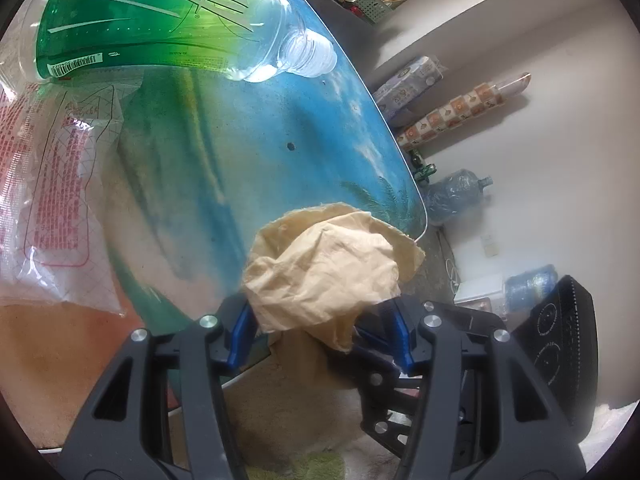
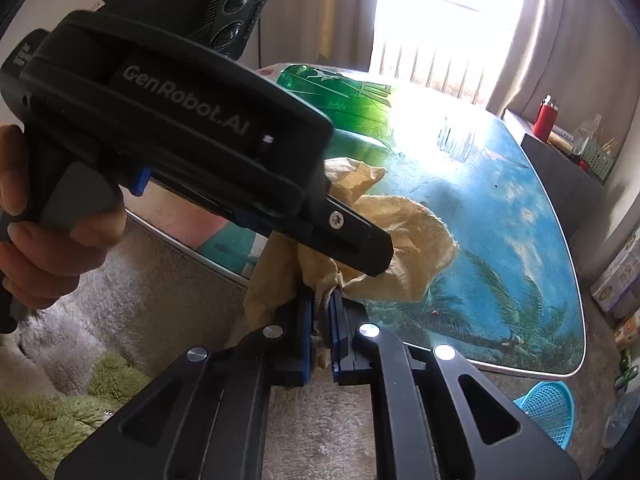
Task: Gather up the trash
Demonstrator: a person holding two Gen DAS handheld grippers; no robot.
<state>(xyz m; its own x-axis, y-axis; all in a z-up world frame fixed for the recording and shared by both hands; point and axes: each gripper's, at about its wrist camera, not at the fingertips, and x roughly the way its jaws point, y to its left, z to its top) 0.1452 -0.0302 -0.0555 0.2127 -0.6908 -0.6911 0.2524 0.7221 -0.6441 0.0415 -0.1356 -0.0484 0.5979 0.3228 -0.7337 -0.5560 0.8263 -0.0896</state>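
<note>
The right gripper [image 2: 322, 332] is clenched on a fold of the crumpled tan napkin [image 2: 404, 236], its blue pads nearly together with the paper pinched between them at the near edge of the table [image 2: 520, 240]. The left gripper [image 1: 320, 336] stands about half open: its blue-tipped fingers [image 1: 240, 336] flank the same napkin [image 1: 328, 276], and I cannot tell for certain whether the pads press on the paper or merely sit beside it; it looks released rather than gripped.

The napkin hangs half off the table edge, partly on the blue palm-tree tabletop and partly over the carpet [image 2: 180, 280] below.

The main risk, as I judge it, is tearing: the paper is thin, and if both tools pull in different directions it could rip and leave a scrap behind. The right grip takes only a small fold, so a quick lift could let the napkin slip out and fall to the carpet. The left tool, held in a hand [image 2: 44, 232], crosses just above the right one, so the two could knock together.

Farther back on the table from the napkin lie a green plastic bottle [image 1: 152, 28] on its side and a clear printed bag [image 1: 56, 200], both untouched.
</note>
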